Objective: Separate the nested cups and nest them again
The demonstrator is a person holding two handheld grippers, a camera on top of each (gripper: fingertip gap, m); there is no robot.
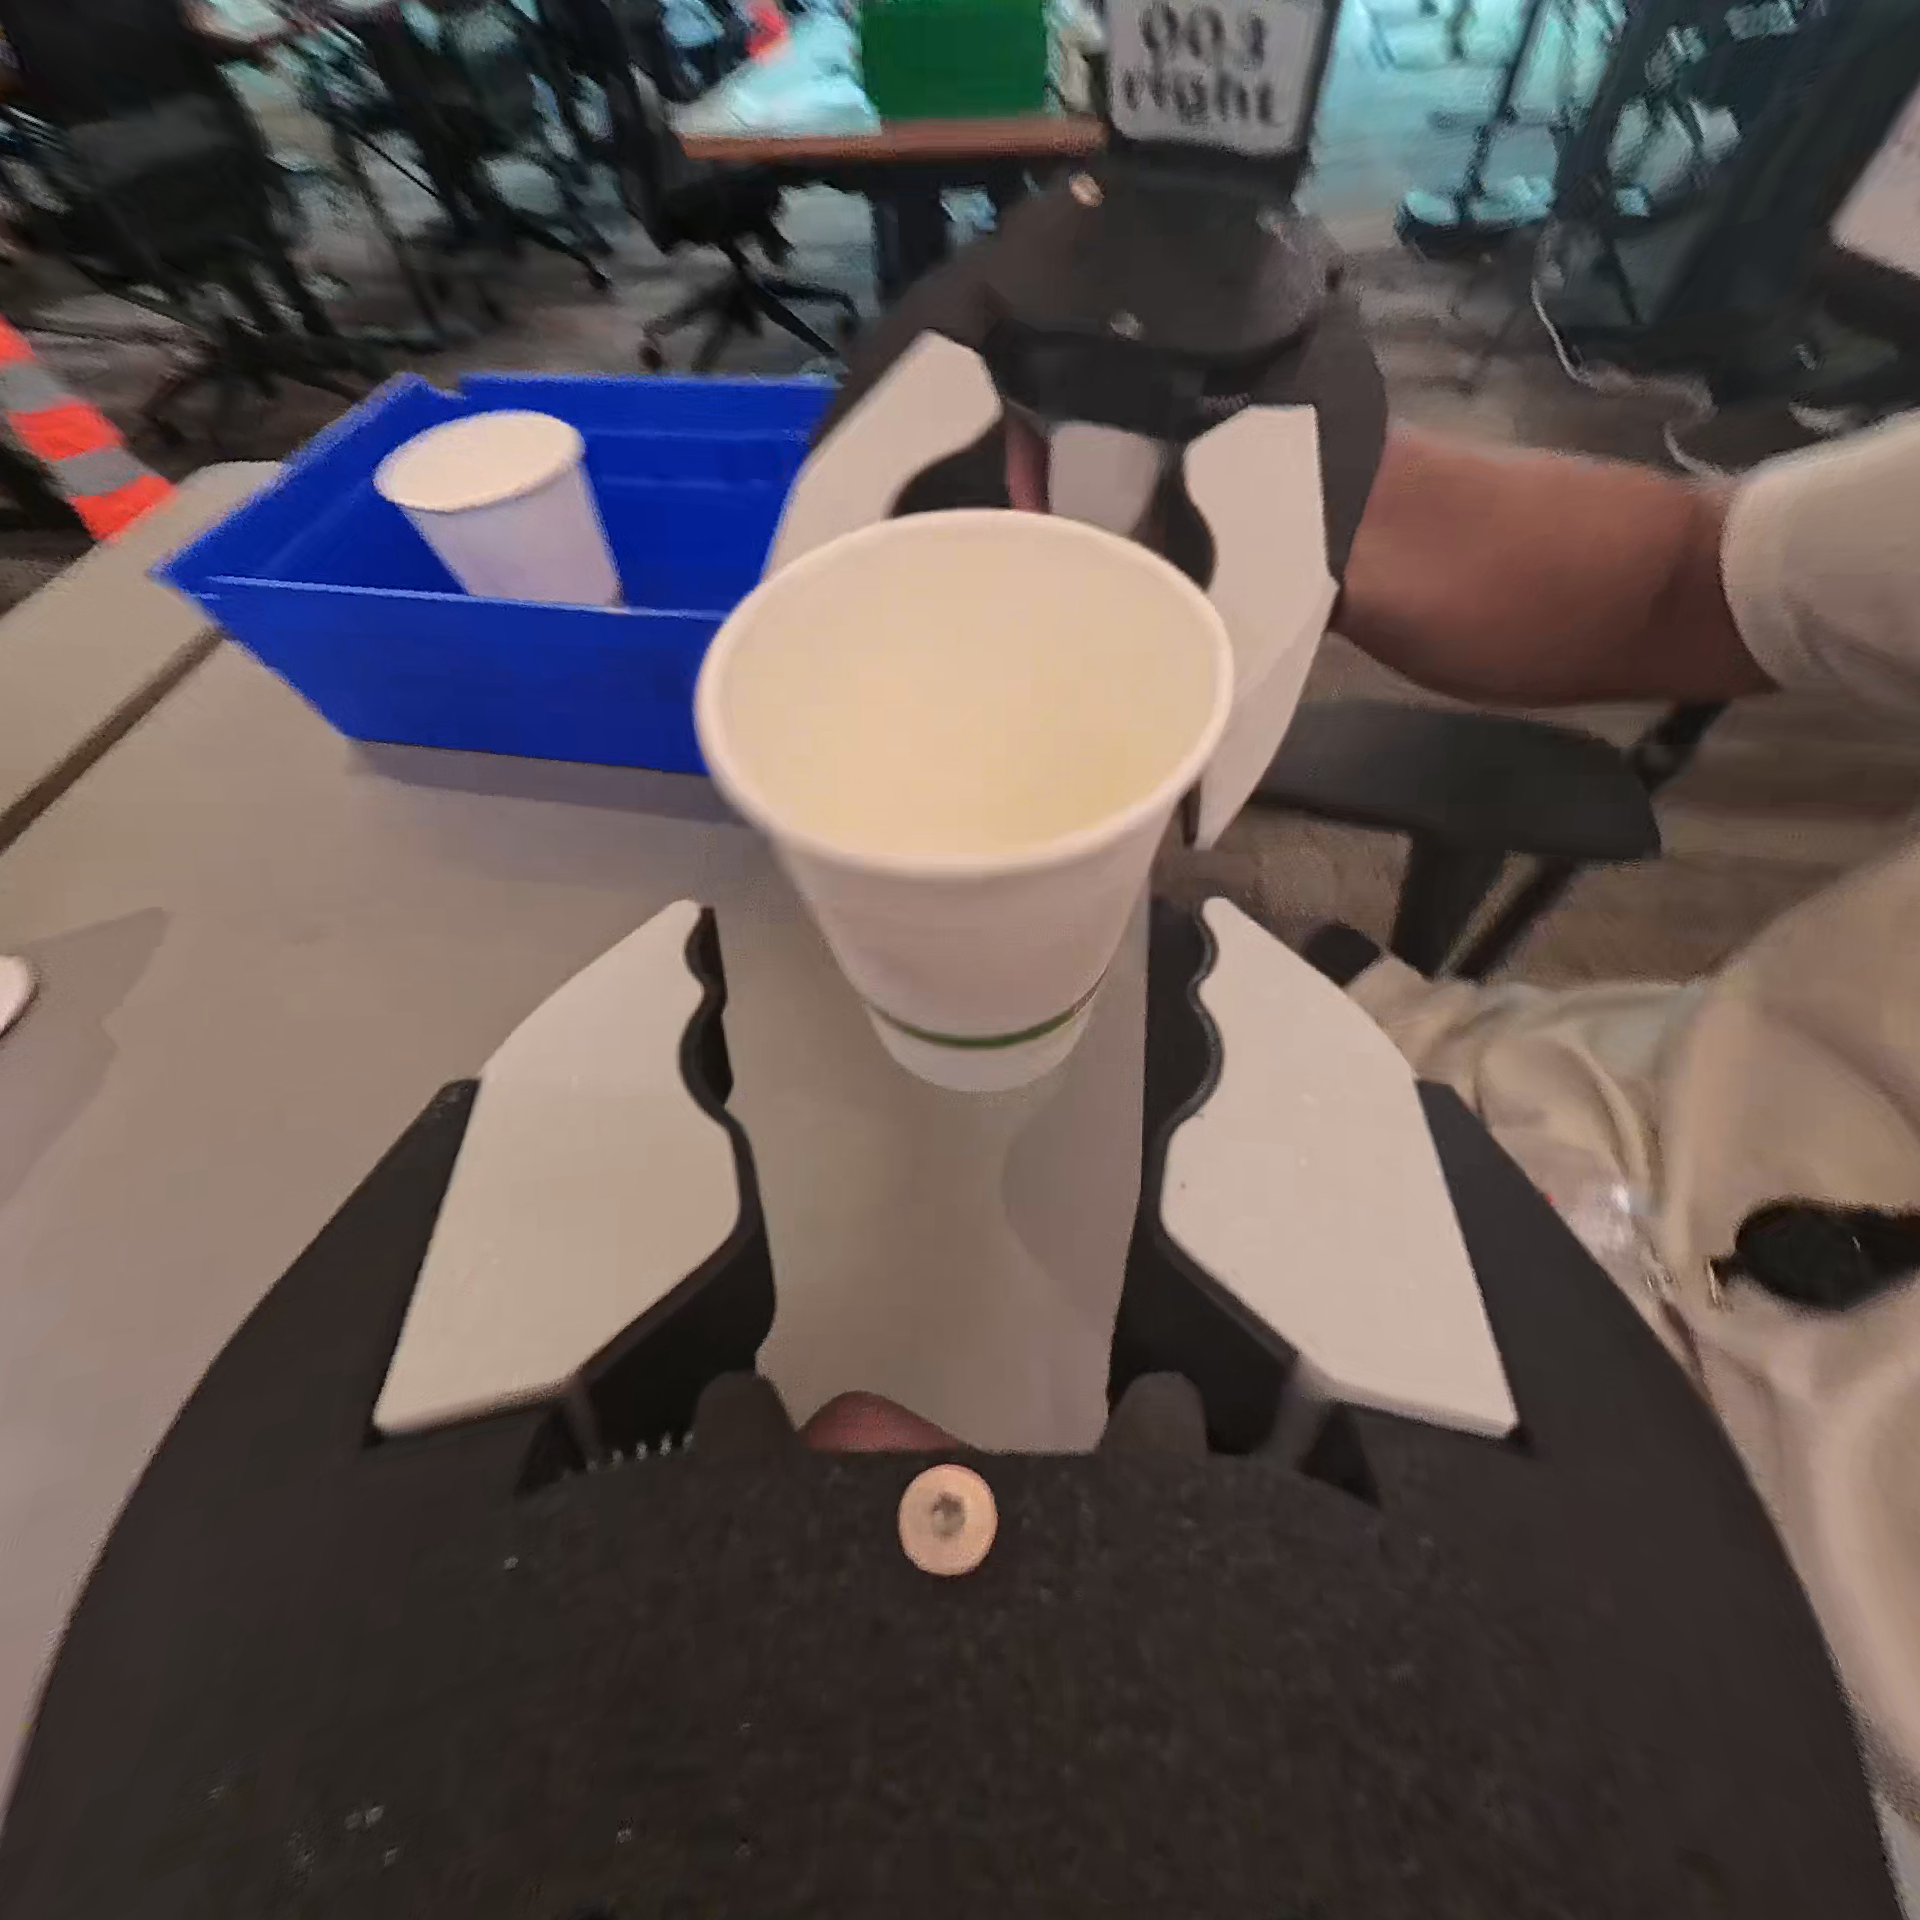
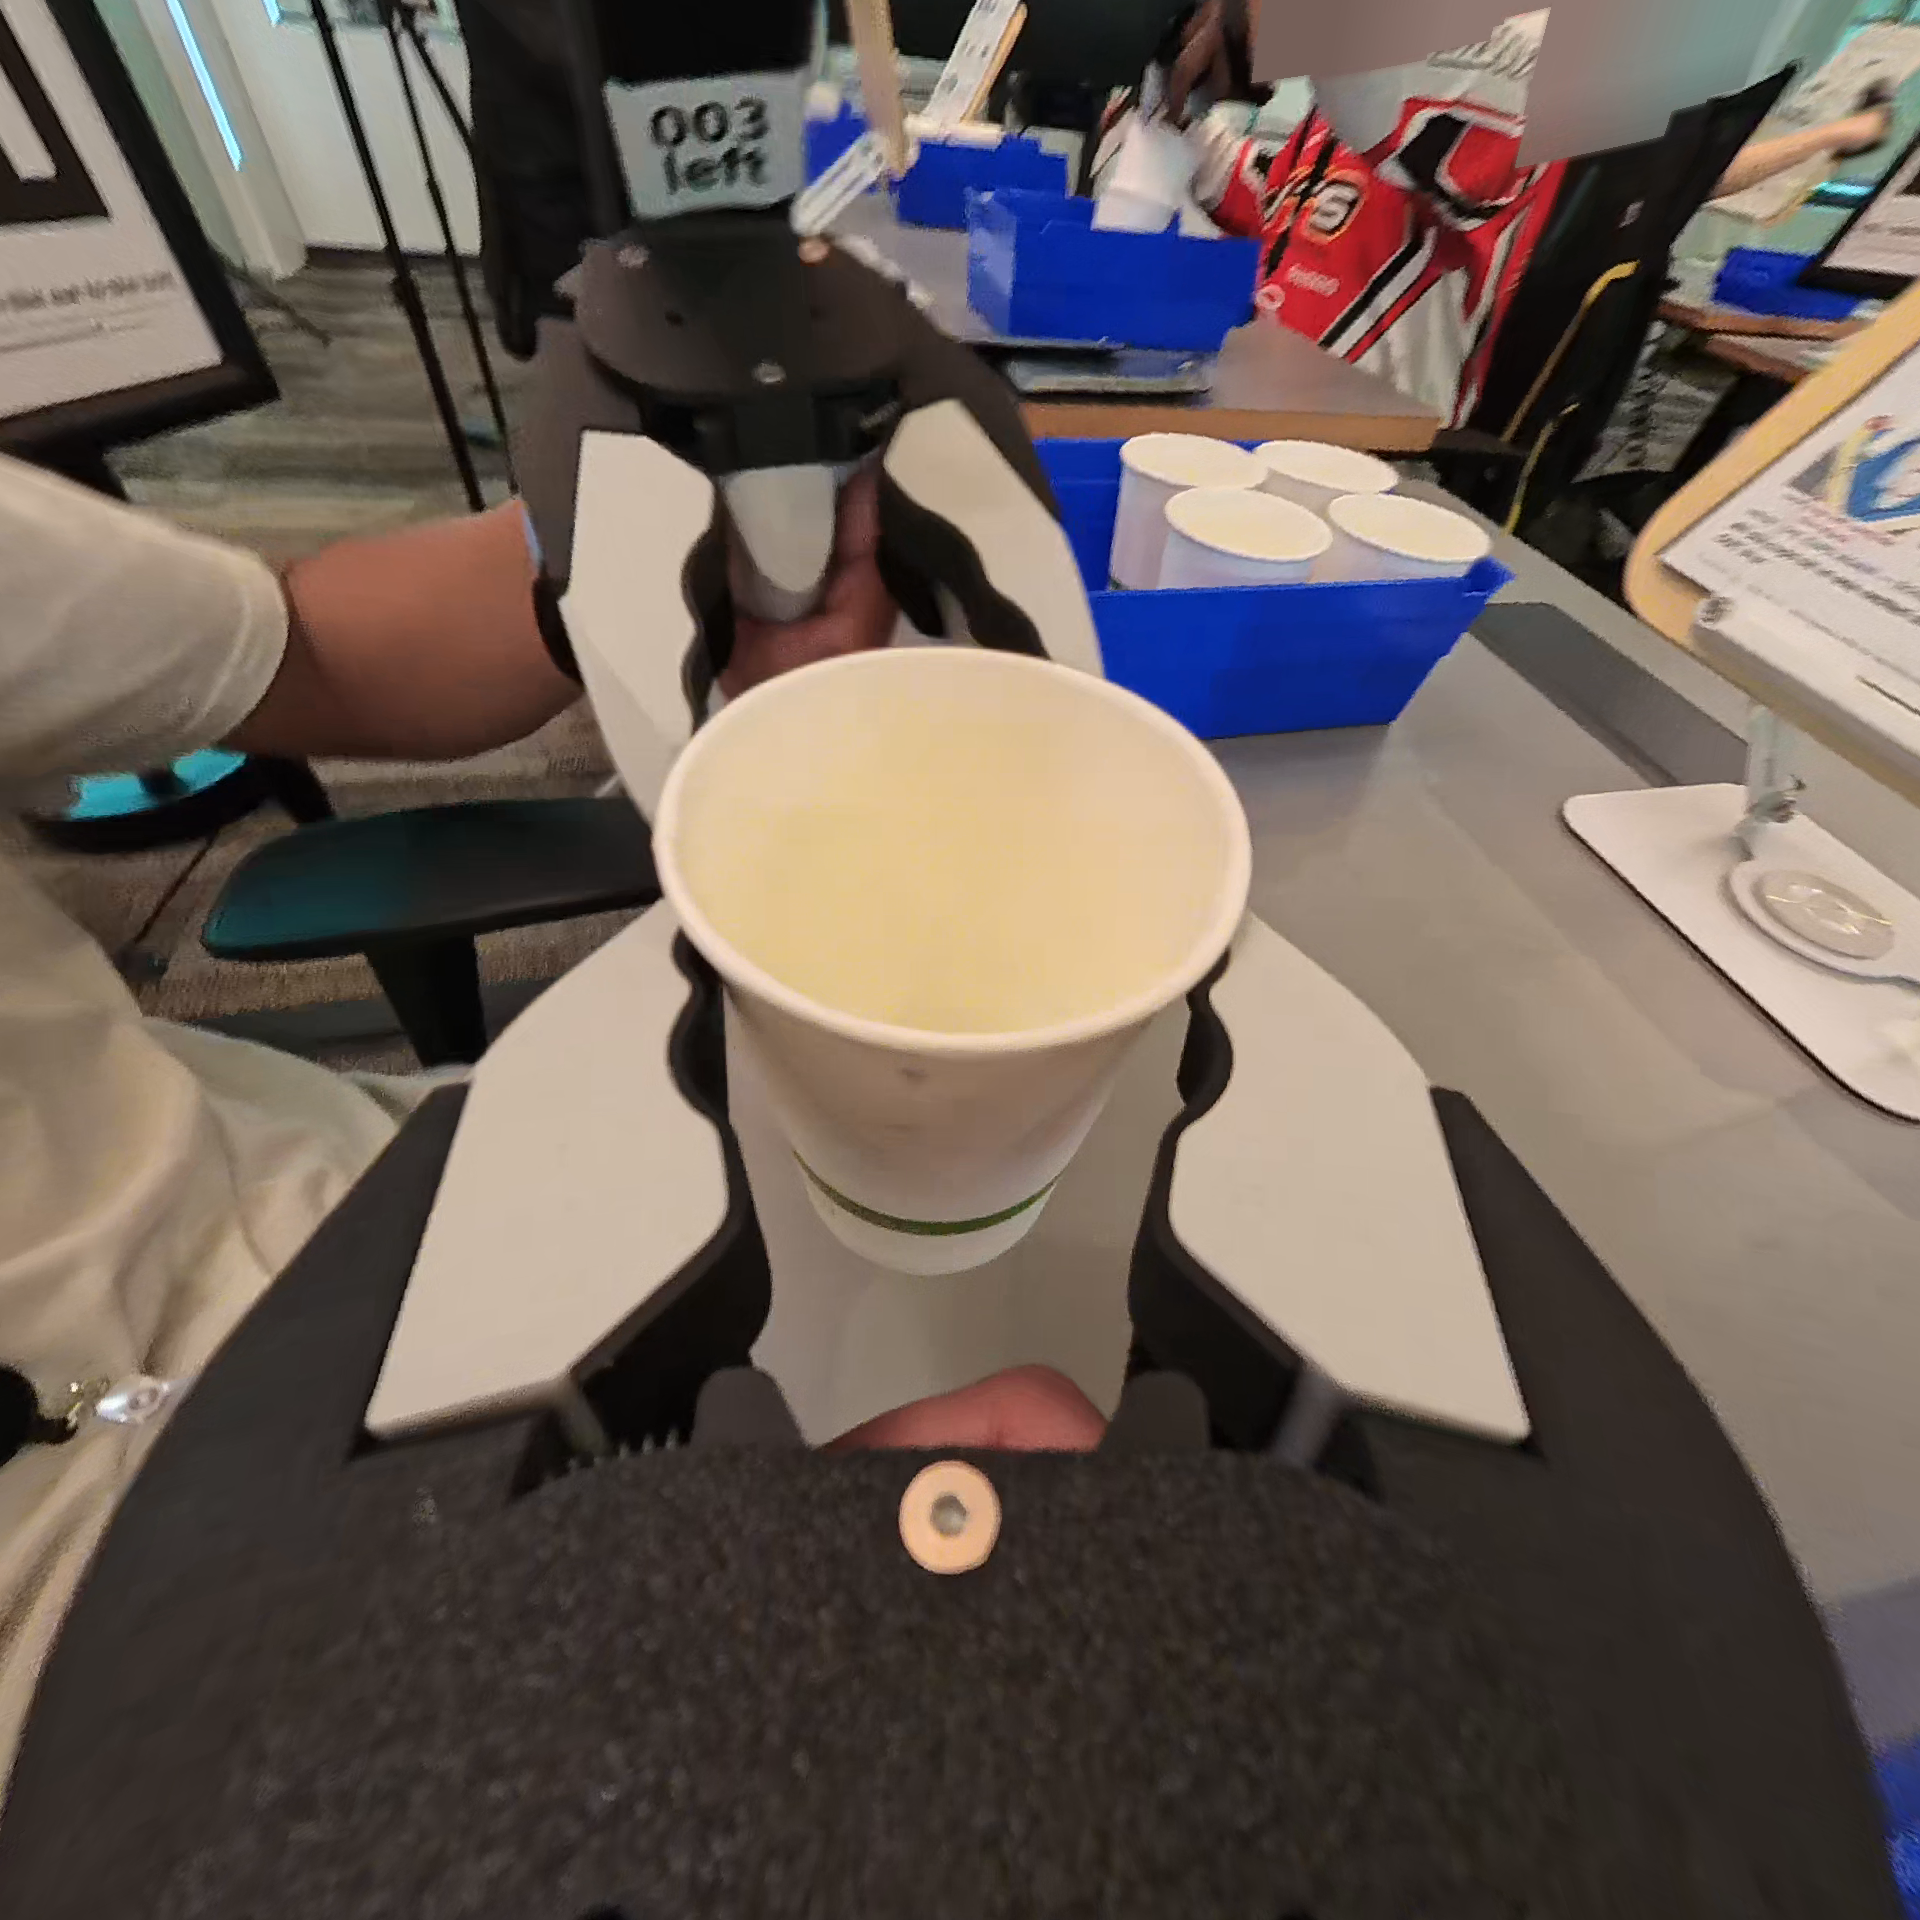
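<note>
The paper cup [image 2: 940, 935] hangs above the counter [image 2: 1455, 883], gripped low on its wall by the right tongs [image 2: 951, 1039]; left tongs [image 1: 951, 997] spread, released; light, thin-walled, crushable, so pinch gently below the rim.

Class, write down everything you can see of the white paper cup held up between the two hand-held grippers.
The white paper cup is tapered, with a rolled rim, a cream, empty inside and a thin green band near its base. It is roughly upright, mouth up, lifted above the grey table. The right hand-held gripper clasps its sides just under the rim. The left hand-held gripper is open around its base, seemingly without touching.
</note>
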